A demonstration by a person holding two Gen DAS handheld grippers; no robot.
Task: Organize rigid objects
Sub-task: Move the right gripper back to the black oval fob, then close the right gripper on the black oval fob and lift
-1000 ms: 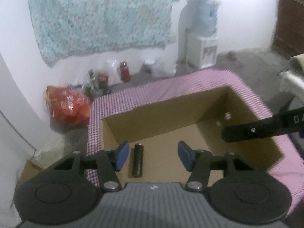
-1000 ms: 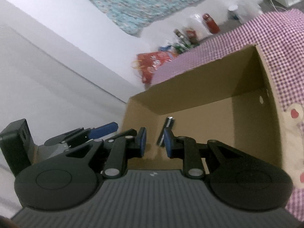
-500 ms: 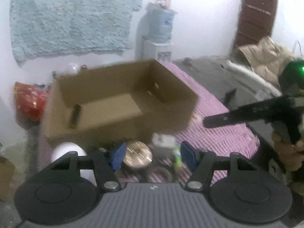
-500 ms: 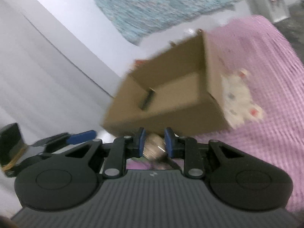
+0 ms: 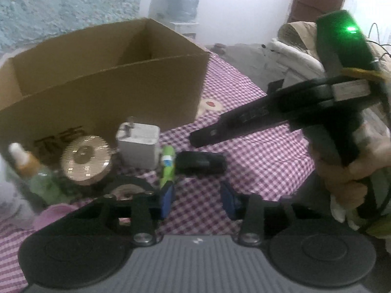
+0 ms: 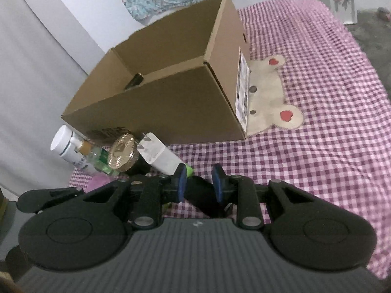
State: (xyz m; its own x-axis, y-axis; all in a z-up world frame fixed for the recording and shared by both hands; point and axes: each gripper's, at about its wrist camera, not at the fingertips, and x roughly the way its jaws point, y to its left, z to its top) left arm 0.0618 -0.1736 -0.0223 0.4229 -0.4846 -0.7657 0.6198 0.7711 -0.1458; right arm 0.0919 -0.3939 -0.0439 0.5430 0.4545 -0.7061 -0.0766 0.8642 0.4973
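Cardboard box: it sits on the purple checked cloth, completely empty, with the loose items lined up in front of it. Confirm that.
Not quite. The cardboard box is not empty: the right wrist view shows a dark cylinder lying inside, against the near wall. The rest holds: the box sits on the purple checked cloth, and the white charger, gold disc and bottles lie in front of it.

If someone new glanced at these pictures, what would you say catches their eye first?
Probably the open brown cardboard box standing on the pink-and-white checked cloth, with one dark cylinder lying inside it. In front of the box a cluster waits: a round gold disc, a white plug adapter, a green tube and a black cylindrical object. The right gripper straddles that black object.
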